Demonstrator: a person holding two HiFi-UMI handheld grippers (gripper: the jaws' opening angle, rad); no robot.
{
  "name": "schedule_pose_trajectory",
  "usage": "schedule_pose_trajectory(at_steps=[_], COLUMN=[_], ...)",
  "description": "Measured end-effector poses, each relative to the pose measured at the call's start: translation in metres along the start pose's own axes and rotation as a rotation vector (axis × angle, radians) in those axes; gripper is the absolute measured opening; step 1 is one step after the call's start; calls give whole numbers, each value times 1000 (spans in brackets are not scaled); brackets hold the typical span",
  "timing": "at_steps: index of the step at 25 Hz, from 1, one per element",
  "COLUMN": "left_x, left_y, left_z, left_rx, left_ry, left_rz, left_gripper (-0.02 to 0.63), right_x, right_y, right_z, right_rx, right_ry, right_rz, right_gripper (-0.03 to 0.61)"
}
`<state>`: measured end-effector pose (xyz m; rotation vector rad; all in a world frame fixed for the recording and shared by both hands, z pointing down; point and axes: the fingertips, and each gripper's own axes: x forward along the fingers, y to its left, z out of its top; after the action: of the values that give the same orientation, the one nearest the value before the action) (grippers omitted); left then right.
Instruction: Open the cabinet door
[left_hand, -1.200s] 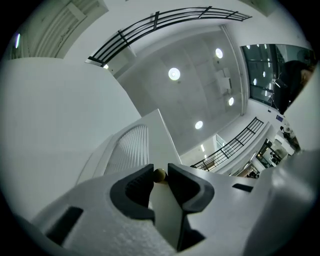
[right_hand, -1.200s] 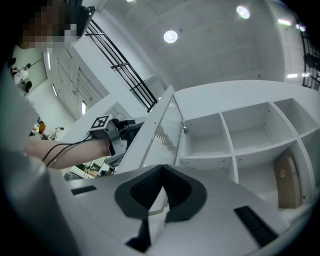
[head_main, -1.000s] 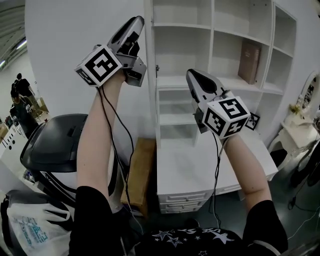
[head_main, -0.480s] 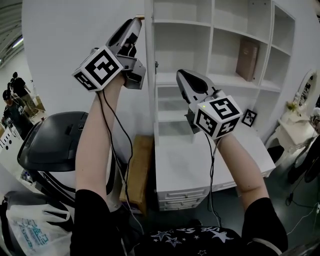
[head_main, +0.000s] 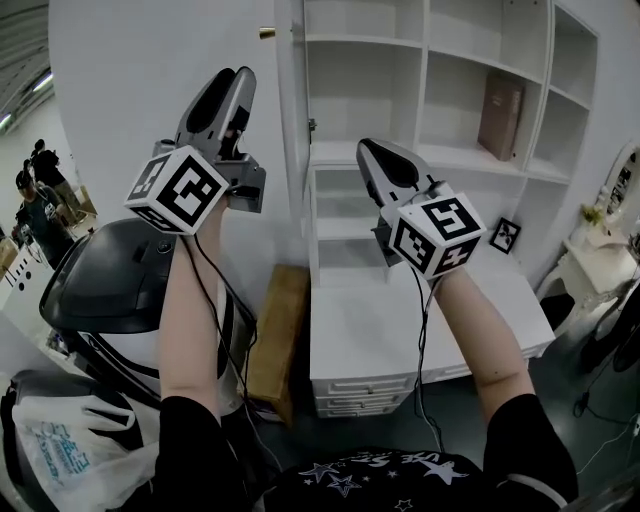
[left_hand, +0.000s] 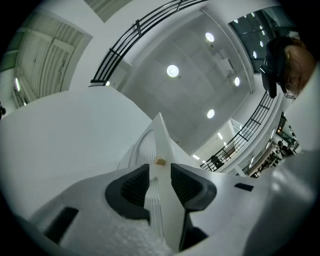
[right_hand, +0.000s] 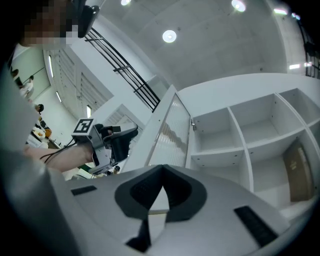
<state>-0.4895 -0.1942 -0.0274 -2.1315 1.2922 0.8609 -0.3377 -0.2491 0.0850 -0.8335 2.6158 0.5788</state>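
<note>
Cabinet door (head_main: 289, 130): stands ajar, seen edge-on, with both grippers raised near it.
The door's top is cut off in the head view, and its ribbed face shows only in the right gripper view. It is white and thin, angled out from the shelves (head_main: 370, 100), with a small brass knob (head_main: 266, 32) high on it. The left gripper (head_main: 235, 75) is below the knob and apart from it; its jaws are opening on nothing, and the door edge shows beyond the gap. The right gripper (head_main: 366, 146) is clenched and empty, in front of the shelves. There is free room left of the door.
</note>
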Motion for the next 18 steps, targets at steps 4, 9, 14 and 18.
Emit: schedule_pose_trajectory(at_steps=[4, 9, 14, 18], left_x=[-3, -12, -11, -6], left_y=[-31, -74, -125, -163], left_z=[-11, -17, -37, -62], left_rx=[107, 260, 318, 347], left_ry=[40, 61, 88, 114], left_rz=[14, 57, 74, 99], left_gripper=[137, 134, 123, 97], right_x=[-16, -43, -83, -117], right_y=[-3, -10, -32, -53], right_z=[8, 14, 10, 8], right_rx=[-96, -89, -73, -53], right_ry=[-34, -69, -65, -60], right_rz=[21, 63, 61, 54], right_gripper=[6, 6, 6, 5])
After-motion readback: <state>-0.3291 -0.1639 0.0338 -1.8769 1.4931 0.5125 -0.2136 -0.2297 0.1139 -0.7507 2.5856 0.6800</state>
